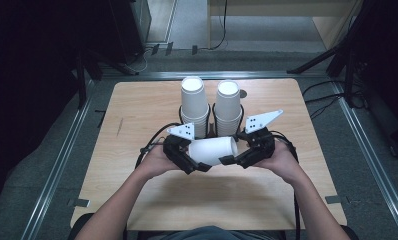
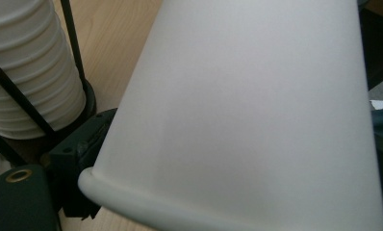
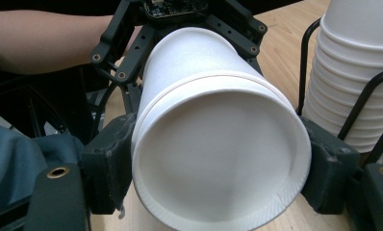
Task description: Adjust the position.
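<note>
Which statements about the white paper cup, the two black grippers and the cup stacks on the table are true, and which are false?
1. The white paper cup lies on its side between the left gripper and the right gripper. True.
2. Three stacks of cups stand behind it. False: there are two, the left stack and the right stack.
3. The right gripper's jaws press on opposite sides of the cup. True.
4. The stacks stand in red plastic holders. False: they stand in black wire holders.
5. The light wooden table is covered by a cloth. False: its wood is bare.
</note>
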A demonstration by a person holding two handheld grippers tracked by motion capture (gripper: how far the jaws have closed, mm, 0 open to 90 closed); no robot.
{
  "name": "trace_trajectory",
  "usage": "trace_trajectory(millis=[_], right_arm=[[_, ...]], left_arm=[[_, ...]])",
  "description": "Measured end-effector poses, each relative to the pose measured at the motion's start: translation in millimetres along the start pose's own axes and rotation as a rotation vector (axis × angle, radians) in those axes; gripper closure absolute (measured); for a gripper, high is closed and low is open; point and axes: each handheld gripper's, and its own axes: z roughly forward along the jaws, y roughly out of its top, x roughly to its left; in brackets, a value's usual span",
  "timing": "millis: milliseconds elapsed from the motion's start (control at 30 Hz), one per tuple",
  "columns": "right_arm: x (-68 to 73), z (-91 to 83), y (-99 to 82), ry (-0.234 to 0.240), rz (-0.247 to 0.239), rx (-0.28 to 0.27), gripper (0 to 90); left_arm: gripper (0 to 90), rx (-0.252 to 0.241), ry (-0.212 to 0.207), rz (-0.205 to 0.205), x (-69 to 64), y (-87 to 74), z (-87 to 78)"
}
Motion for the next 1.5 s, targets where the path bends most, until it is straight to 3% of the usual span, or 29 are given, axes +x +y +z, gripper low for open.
trace_trajectory(millis=[67,133,200,467,700,933,1067,1500], right_arm=[[0.0,1.0,0.0,0.009,0.001,0.01,21.1],[0.4,1.9,0.2,-0.012,0.002,0.028,14.1],[-0.1,2.3,-0.9,-0.009,0.004,0.054,13.5],[-0.6,9.3,-8.8,-0.03,-0.017,0.156,14.0],[-3.6,12.8,-13.8,-0.051,-0.026,0.199,14.2],[-5.4,17.1,-17.8,-0.064,-0.035,0.232,14.4],[-6.0,19.8,-18.9,-0.066,-0.033,0.25,14.4],[-6.2,34.8,-20.8,-0.059,-0.063,0.302,16.4]], left_arm=[[10.4,0.033,-0.011,0.0,0.7,0.9,-0.9],[10.4,0.058,-0.03,-0.013,1.2,1.1,-2.6],[10.4,0.07,-0.041,-0.02,1.0,1.4,-6.0],[10.4,0.129,-0.009,-0.034,0.9,3.0,-18.2],[10.3,0.201,0.035,-0.027,2.9,6.8,-19.8],[10.3,0.316,0.071,-0.016,4.3,9.4,-8.9],[10.3,0.366,0.061,-0.025,6.2,8.4,-0.3],[10.1,0.454,0.042,0.019,3.5,8.5,26.5]])
